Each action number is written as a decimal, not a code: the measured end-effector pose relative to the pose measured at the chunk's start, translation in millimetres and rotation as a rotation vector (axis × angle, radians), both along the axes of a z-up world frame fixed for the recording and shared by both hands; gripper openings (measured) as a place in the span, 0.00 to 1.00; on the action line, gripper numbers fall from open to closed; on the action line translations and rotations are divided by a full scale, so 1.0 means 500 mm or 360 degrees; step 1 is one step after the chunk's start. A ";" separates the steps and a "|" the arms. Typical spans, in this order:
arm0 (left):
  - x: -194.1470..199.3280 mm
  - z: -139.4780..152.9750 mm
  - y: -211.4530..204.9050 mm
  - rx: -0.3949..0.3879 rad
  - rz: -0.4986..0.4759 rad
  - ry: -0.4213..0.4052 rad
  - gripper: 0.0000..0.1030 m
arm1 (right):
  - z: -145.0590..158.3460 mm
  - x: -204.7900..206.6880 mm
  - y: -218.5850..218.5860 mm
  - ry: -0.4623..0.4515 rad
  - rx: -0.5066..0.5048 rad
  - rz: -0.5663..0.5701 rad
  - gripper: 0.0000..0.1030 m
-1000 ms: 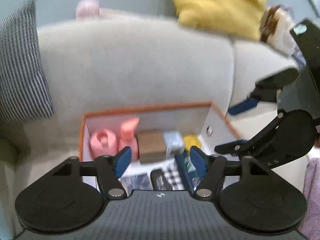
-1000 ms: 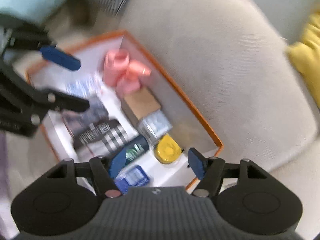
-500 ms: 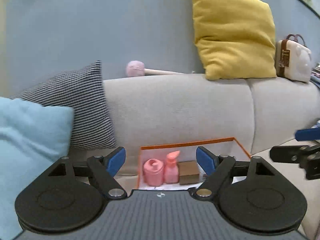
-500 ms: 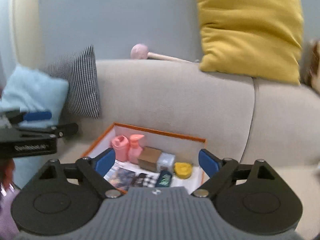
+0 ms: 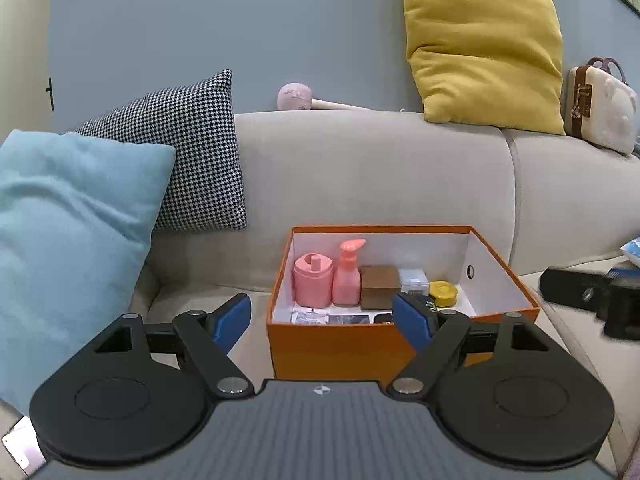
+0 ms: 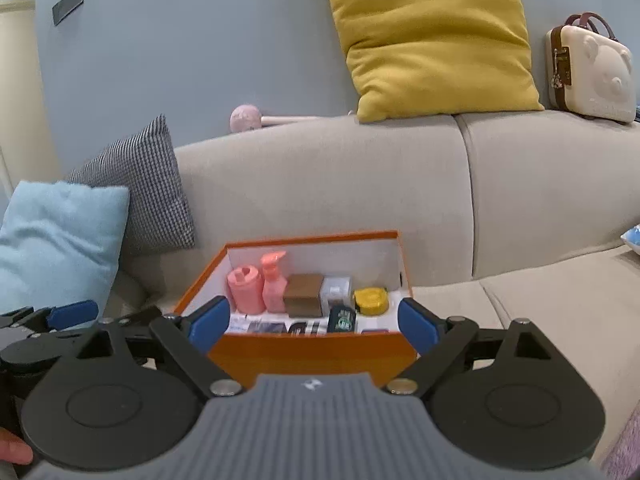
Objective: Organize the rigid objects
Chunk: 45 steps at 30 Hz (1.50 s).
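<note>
A: Where do we stand?
B: Our left claw (image 5: 322,318) and right claw (image 6: 308,325) have just spread wide, nothing between them. The orange box (image 5: 344,346) sits on the sofa seat (image 6: 560,320).
A: The pink pump bottle (image 5: 347,276), at ten o'clock inside?
B: Probably light, stiff, slick plastic; we'd grip its body, not the nozzle.

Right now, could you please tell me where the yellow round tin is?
In both wrist views the yellow round tin lies inside the orange box, at the right end of the back row beside the small clear box.
</note>
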<state>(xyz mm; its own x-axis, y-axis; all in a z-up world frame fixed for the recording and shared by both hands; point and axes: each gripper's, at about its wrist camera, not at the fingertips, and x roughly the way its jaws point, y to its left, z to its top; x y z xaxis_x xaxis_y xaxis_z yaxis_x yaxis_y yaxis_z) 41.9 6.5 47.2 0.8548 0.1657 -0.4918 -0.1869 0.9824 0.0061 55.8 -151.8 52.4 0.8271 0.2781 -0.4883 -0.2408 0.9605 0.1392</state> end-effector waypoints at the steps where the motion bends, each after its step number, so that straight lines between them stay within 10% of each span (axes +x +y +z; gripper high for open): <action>1: -0.005 -0.003 -0.002 -0.0008 -0.0003 0.0008 0.91 | -0.006 -0.001 0.001 0.0012 -0.0006 -0.0004 0.88; 45: -0.018 -0.015 -0.011 -0.0006 -0.0041 0.0074 0.91 | -0.049 -0.010 -0.008 0.0108 -0.0035 -0.0019 0.89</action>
